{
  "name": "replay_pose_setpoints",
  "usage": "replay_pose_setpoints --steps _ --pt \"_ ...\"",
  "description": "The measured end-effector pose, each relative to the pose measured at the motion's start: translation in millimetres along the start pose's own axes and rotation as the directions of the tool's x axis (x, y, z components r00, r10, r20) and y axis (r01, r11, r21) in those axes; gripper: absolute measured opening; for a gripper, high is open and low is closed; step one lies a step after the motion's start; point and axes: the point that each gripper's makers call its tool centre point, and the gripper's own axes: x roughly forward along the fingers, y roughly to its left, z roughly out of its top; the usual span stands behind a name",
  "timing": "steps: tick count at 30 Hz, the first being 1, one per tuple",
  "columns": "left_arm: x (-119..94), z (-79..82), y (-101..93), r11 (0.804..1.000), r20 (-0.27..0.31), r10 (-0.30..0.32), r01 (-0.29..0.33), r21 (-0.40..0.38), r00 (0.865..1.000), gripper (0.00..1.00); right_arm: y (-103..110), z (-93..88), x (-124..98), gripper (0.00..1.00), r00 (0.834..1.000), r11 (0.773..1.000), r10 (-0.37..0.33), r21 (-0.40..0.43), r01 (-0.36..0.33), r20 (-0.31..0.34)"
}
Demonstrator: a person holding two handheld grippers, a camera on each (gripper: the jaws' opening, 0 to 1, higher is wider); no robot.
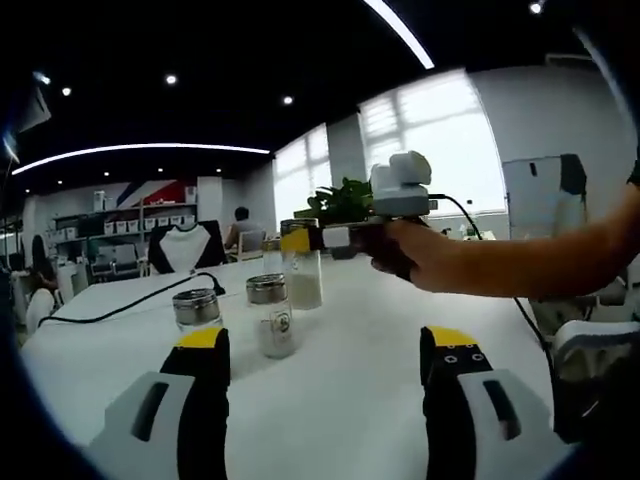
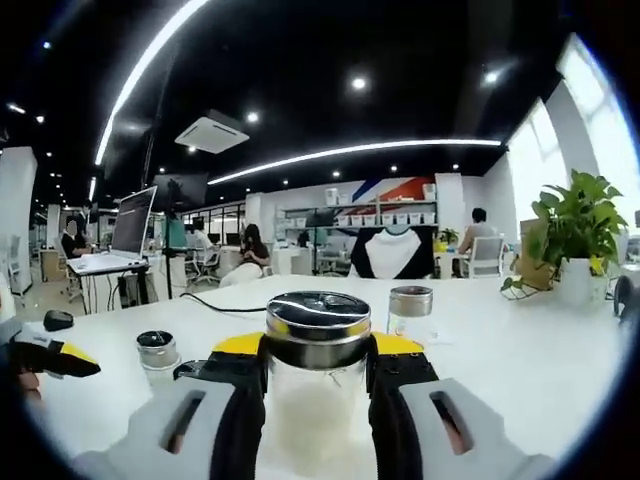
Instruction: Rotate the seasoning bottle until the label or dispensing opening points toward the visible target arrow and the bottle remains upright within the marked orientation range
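Left gripper view: the left gripper reaches forward over a white table with its two yellow-tipped jaws spread wide and nothing between them. Just beyond its left jaw stand two small glass jars with metal lids, one a little farther than the other. Farther ahead, the right gripper comes in from the right, held by a person's hand, and its jaws are closed around a taller seasoning bottle part-filled with white grains. The bottle stands upright, its base at or just above the tabletop; I cannot tell which. A black cable trails across the table off to the left.

Right gripper view: the seasoning bottle sits squarely between the right gripper's jaws, clamped just under its shiny metal lid, probably so the bottle can be turned about its own axis without tipping. Another lidded jar stands beyond the right jaw, a smaller one off to the left, and the tip of the other gripper shows at the far left edge. A potted plant stands far right. No target arrow or label can be made out, so how much turning remains is unclear.
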Motion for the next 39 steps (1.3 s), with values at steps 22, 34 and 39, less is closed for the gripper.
replay_pose_setpoints --steps 22,34,39 --pt "0.9 -2.9 -17.1 0.995 -0.013 -0.097 0.097 -0.011 0.995 0.72 53.9 5.8 -76.0 0.36 0.993 0.992 0.122 0.030 -0.122 0.004" --pt "-0.5 7.4 -30.3 0.988 0.038 -0.149 0.147 0.053 0.988 0.55 99.6 4.6 -96.7 0.36 0.949 0.949 0.315 -0.002 -0.315 0.004" --pt "-1.0 7.1 -31.5 0.985 0.041 -0.162 0.160 0.057 0.986 0.51 114.0 10.5 -103.4 0.36 0.927 0.927 0.375 0.006 -0.375 0.017"
